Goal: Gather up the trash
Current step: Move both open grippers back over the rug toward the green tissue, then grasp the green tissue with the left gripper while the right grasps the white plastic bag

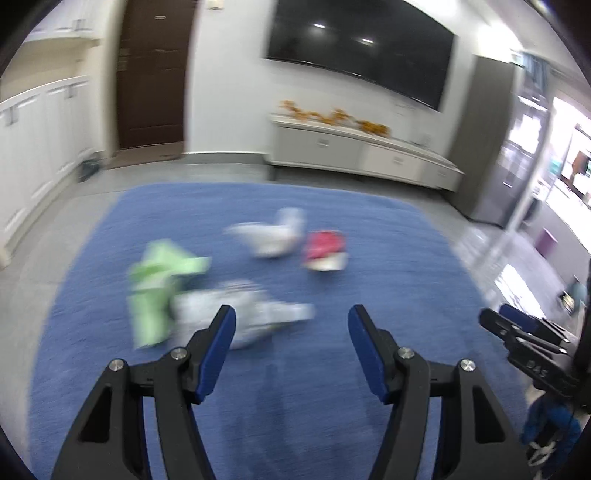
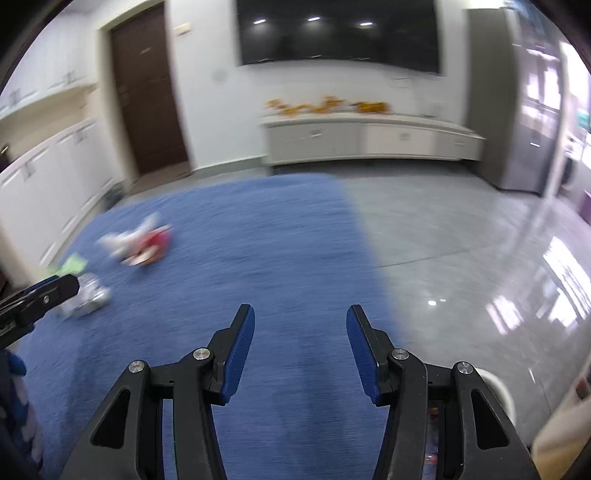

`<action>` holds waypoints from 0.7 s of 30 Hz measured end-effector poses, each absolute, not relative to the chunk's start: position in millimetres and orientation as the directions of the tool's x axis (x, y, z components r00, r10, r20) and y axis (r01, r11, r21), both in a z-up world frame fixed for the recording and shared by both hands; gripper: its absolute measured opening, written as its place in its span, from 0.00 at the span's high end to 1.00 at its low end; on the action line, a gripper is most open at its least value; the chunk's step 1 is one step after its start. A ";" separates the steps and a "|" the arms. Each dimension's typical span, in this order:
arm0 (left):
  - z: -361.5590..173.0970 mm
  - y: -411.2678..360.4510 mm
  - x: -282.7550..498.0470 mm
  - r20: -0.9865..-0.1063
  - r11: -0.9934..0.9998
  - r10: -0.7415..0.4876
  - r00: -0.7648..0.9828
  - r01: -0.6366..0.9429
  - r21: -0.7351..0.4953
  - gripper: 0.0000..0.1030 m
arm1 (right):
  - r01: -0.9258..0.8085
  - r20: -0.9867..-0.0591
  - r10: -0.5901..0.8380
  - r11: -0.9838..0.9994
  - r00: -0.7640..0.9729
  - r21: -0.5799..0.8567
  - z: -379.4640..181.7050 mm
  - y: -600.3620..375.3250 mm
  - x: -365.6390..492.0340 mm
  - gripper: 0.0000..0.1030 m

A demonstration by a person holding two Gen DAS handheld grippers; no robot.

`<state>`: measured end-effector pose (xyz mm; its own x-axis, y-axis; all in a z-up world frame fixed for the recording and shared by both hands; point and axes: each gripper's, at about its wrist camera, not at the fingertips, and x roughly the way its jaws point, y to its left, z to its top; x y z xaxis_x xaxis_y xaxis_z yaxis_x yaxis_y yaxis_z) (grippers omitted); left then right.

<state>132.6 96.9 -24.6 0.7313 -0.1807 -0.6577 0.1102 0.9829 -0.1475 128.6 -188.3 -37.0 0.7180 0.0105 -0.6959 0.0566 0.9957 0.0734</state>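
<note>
Several pieces of trash lie on a blue carpet [image 1: 258, 387], all blurred. In the left wrist view I see a green wrapper [image 1: 159, 288], a silvery white wrapper [image 1: 247, 314], a crumpled white piece [image 1: 273, 236] and a red and white piece [image 1: 327, 251]. My left gripper [image 1: 291, 321] is open and empty above the carpet, just short of the silvery wrapper. My right gripper [image 2: 300, 321] is open and empty above bare carpet [image 2: 258, 258], with the trash far to its left: the red piece [image 2: 153, 245], the silvery wrapper [image 2: 88, 293].
A low white cabinet [image 2: 369, 142] with orange objects stands at the back wall under a dark screen [image 2: 340, 29]. A brown door [image 2: 146, 92] is at back left. Grey glossy floor [image 2: 461, 240] lies right of the carpet. A white round rim [image 2: 498, 387] shows behind my right gripper.
</note>
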 end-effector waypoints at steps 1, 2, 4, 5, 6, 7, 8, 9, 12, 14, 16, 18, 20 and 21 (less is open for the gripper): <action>-27.3 111.4 129.8 -0.658 0.987 -0.152 0.737 0.083 -0.135 0.40 | 0.023 -0.702 0.038 0.997 0.711 0.078 -39.2 -174.6 130.9 0.50; -30.5 126.6 130.5 -0.663 0.991 -0.124 0.738 0.055 -0.124 0.40 | -0.017 -0.711 0.069 0.997 0.700 0.079 -42.1 -157.5 134.8 0.50; -35.1 154.7 135.4 -0.671 0.993 -0.087 0.736 0.009 -0.119 0.40 | -0.075 -0.721 0.108 0.994 0.684 0.078 -44.4 -131.8 141.2 0.50; -36.5 163.5 137.9 -0.672 0.993 -0.079 0.736 -0.003 -0.120 0.40 | -0.113 -0.726 0.133 0.991 0.675 0.076 -44.8 -115.8 145.0 0.50; -37.7 171.1 138.2 -0.671 0.992 -0.074 0.737 -0.012 -0.123 0.40 | -0.138 -0.726 0.148 0.988 0.671 0.074 -45.8 -106.9 148.1 0.50; -37.5 176.2 143.1 -0.671 0.991 -0.074 0.738 -0.019 -0.130 0.40 | -0.173 -0.725 0.169 0.982 0.668 0.070 -44.9 -92.2 152.1 0.50; -37.8 182.0 149.6 -0.670 0.990 -0.080 0.738 -0.021 -0.142 0.40 | -0.194 -0.724 0.183 0.979 0.666 0.070 -44.7 -85.5 154.8 0.50; -38.6 185.8 157.1 -0.671 0.988 -0.089 0.736 -0.020 -0.153 0.40 | -0.223 -0.722 0.207 0.972 0.661 0.075 -43.3 -74.5 157.2 0.50; -43.2 187.8 177.3 -0.689 0.986 -0.117 0.715 -0.002 -0.170 0.40 | -0.300 -0.719 0.266 0.950 0.642 0.084 -39.3 -42.5 159.5 0.50; -54.7 187.9 192.9 -0.720 0.983 -0.131 0.682 -0.003 -0.181 0.40 | -0.344 -0.718 0.295 0.935 0.630 0.083 -37.8 -26.8 161.6 0.50; -64.8 193.4 199.6 -0.736 0.983 -0.117 0.667 -0.029 -0.182 0.40 | -0.379 -0.722 0.319 0.921 0.614 0.084 -36.8 -16.0 163.7 0.50; -72.4 200.4 201.0 -0.737 0.978 -0.123 0.665 -0.046 -0.205 0.41 | -0.410 -0.723 0.337 0.908 0.603 0.081 -36.6 -6.0 164.7 0.48; -78.2 210.0 198.6 -0.726 0.967 -0.146 0.672 -0.057 -0.247 0.41 | -0.439 -0.724 0.354 0.895 0.593 0.078 -37.5 5.6 167.8 0.47; -78.9 213.2 197.4 -0.721 0.963 -0.158 0.674 -0.057 -0.265 0.43 | -0.448 -0.724 0.360 0.891 0.589 0.078 -38.1 9.8 169.5 0.47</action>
<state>197.4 213.2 -78.9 0.6744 -0.1583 -0.7212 -0.0570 0.9627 -0.2646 169.5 9.8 -38.1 0.5891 0.3595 -0.7237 -0.4482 0.8906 0.0775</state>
